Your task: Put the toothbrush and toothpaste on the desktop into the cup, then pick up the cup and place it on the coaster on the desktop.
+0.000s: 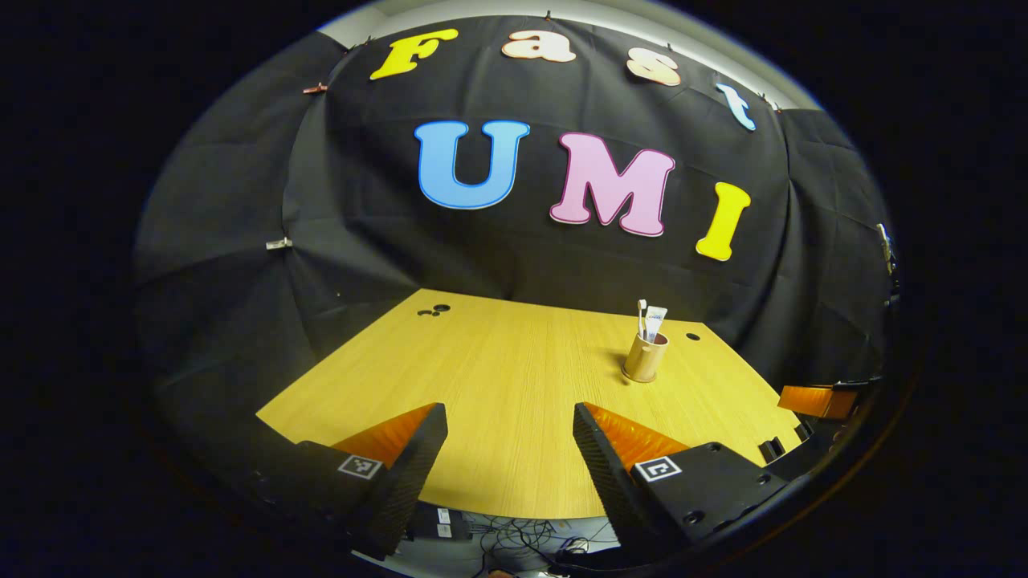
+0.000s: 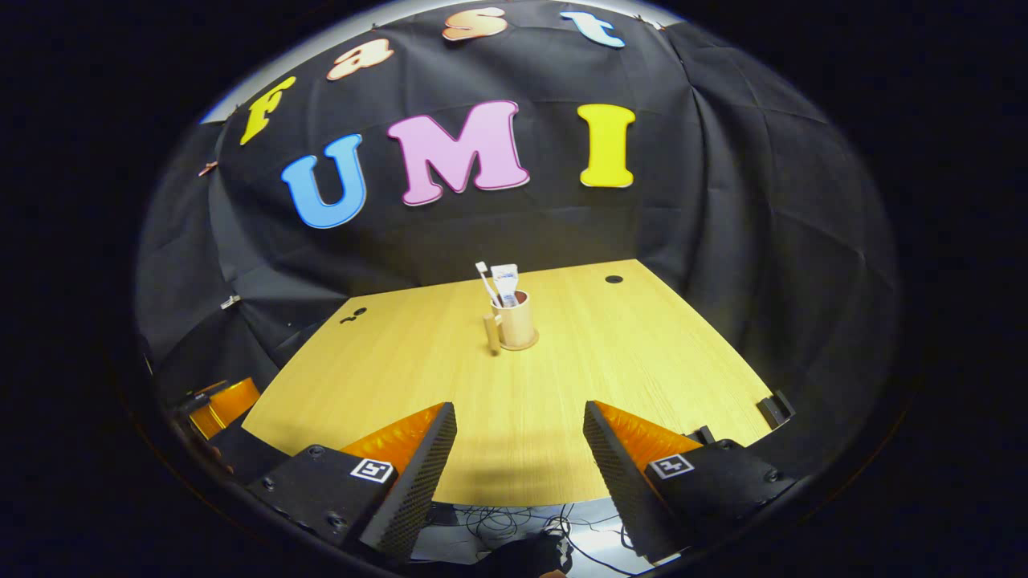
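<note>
The wooden worktop (image 1: pixel 498 377) spreads wide ahead of you, with dark round holes near its far corners. Your left claw (image 1: pixel 510 449) hangs over the near edge, fingers spread wide apart, holding nothing. Your right claw (image 2: pixel 520 449) sits the same way over the near edge: wide open, nothing between the fingers. In the left gripper view, your right claw shows again at the far right edge of the worktop; in the right gripper view, your left claw shows at the far left edge.

The cup (image 2: pixel 516 321) stands upright toward the back of the worktop, well apart from both claws, its handle turned to the left in the right gripper view. It rests on the round coaster (image 2: pixel 526 344), whose rim shows around the cup's base. The toothpaste (image 2: pixel 505 282) tube stands in the cup, poking above the rim. The toothbrush (image 2: pixel 486 279) leans in the cup just beside it, head up.
</note>
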The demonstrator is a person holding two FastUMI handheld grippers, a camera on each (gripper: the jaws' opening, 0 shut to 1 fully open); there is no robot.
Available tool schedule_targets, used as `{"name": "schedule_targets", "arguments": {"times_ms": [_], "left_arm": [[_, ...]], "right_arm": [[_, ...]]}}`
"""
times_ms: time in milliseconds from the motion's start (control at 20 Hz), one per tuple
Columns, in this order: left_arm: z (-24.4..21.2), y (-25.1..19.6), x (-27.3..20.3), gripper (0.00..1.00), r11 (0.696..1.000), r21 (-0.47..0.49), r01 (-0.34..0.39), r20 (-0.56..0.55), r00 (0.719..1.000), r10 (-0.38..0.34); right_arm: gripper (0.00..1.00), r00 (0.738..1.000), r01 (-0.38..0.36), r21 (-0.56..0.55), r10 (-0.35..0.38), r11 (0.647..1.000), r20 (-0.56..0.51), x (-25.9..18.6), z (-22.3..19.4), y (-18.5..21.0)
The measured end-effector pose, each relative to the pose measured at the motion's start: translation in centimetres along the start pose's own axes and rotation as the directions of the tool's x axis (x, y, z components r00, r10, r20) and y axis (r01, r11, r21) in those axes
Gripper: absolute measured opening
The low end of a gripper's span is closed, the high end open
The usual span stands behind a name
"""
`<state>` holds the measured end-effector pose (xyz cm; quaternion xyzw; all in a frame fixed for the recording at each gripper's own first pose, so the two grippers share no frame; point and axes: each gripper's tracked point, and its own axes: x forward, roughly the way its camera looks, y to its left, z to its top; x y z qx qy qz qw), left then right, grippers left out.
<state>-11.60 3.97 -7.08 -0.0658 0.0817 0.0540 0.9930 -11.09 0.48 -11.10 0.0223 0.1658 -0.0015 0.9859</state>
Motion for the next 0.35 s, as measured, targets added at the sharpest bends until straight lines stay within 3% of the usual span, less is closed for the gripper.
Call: {"name": "schedule_targets", "arguments": {"times_ms": [100,150,350], "left_arm": [[1.0,-0.7,-0.1,0.93,0.999,0.027,0.017,0.028,0.999,-0.018],[1.1,-0.7,-0.1,0.98,0.999,0.048,0.014,0.037,0.999,-0.016],[2.0,-2.4,0.2,0.98,0.994,0.099,0.044,0.058,0.997,-0.05]], "right_arm": [[0.98,1.0,-0.02,-0.018,0.02,1.0,-0.002,-0.6,-0.5,1.0],[0.98,0.999,-0.033,-0.024,0.033,0.999,-0.006,-0.8,-0.7,1.6],[0.98,0.998,-0.056,-0.065,0.056,0.996,-0.002,-1.2,-0.6,2.4]]}}
